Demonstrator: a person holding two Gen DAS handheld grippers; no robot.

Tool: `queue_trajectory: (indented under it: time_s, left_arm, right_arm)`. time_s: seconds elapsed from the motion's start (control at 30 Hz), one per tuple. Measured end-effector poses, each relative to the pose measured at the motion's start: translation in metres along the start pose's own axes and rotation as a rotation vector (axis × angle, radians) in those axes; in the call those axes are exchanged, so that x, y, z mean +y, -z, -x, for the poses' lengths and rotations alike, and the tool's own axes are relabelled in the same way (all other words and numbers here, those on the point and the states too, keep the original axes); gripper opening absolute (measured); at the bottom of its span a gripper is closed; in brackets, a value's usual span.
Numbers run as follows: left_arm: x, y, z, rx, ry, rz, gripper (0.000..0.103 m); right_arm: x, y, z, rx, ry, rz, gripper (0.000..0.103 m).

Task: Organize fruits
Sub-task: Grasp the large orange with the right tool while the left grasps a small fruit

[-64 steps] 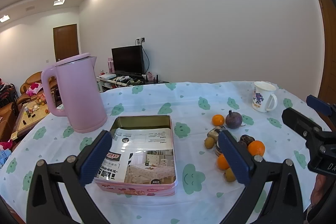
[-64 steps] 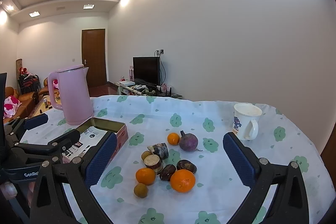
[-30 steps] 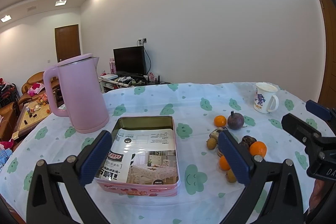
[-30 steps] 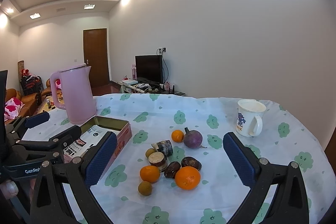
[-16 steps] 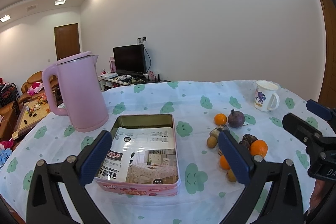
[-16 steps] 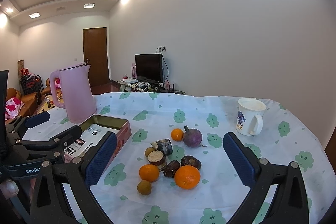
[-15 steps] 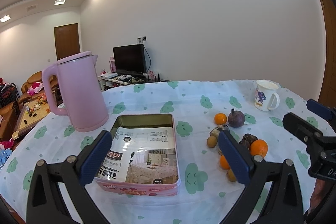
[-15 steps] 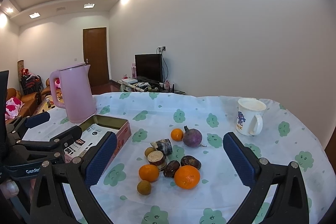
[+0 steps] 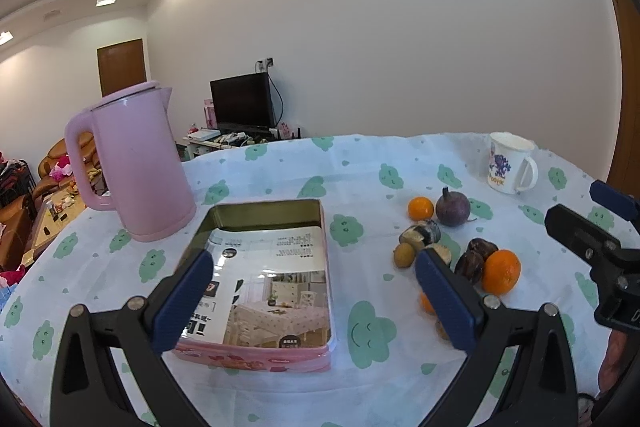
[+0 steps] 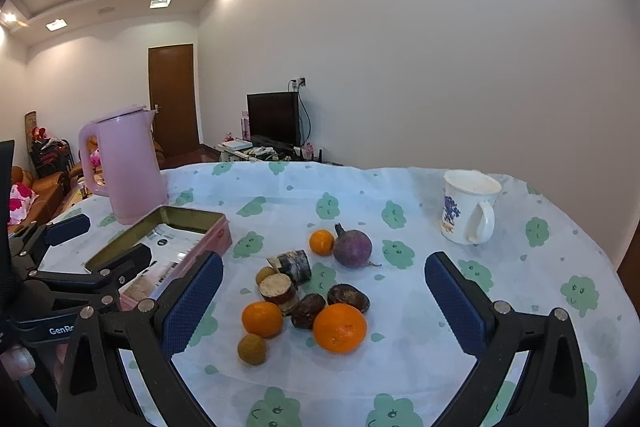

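Little has changed since the earlier frames: the left gripper (image 9: 316,297) and right gripper (image 10: 324,301) both still hover above the table with fingers spread wide, holding nothing. The fruit cluster (largest orange (image 10: 340,327), smaller orange (image 10: 262,318), purple round fruit (image 10: 352,249)) still lies on the cloud-print tablecloth (image 10: 440,367), beside the pink tin (image 9: 256,351), which sits marginally lower in the left view. The pink kettle (image 9: 132,159) and mug (image 10: 468,213) are unmoved.

Bare tablecloth (image 10: 400,359) lies open in front of the fruit cluster (image 10: 308,291). The pink tin (image 9: 264,275) and kettle (image 9: 132,163) block the left side; the mug (image 10: 468,207) stands well apart at far right.
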State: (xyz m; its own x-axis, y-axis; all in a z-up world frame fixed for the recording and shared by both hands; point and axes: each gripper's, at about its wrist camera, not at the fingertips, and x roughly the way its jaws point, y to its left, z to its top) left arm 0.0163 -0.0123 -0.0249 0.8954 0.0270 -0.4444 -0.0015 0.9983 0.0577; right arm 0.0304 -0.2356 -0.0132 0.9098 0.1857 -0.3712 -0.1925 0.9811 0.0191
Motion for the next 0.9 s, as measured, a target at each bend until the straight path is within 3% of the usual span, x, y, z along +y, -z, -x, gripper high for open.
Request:
queue_trajectory:
  time_s: [0.4,0.57,0.7,0.8,0.9]
  left_arm:
    - [-0.016,0.014,-0.024,0.048,0.026,-0.022,0.103]
    - [-0.023,0.018,-0.03,0.065,0.052,-0.037,0.103]
    - [-0.029,0.02,-0.032,0.069,0.073,-0.046,0.103]
    - [-0.034,0.021,-0.033,0.075,0.086,-0.056,0.102]
    - [-0.038,0.022,-0.034,0.094,0.122,-0.053,0.095]
  right_arm:
    - [-0.02,0.018,-0.024,0.066,0.045,-0.031,0.102]
    - [-0.031,0.03,-0.048,0.169,0.044,-0.063,0.1]
    - [-0.031,0.034,-0.059,0.233,0.016,-0.053,0.08]
    - [-0.027,0.036,-0.066,0.269,0.003,-0.038,0.08]
    - [-0.026,0.037,-0.074,0.304,-0.014,-0.028,0.078]
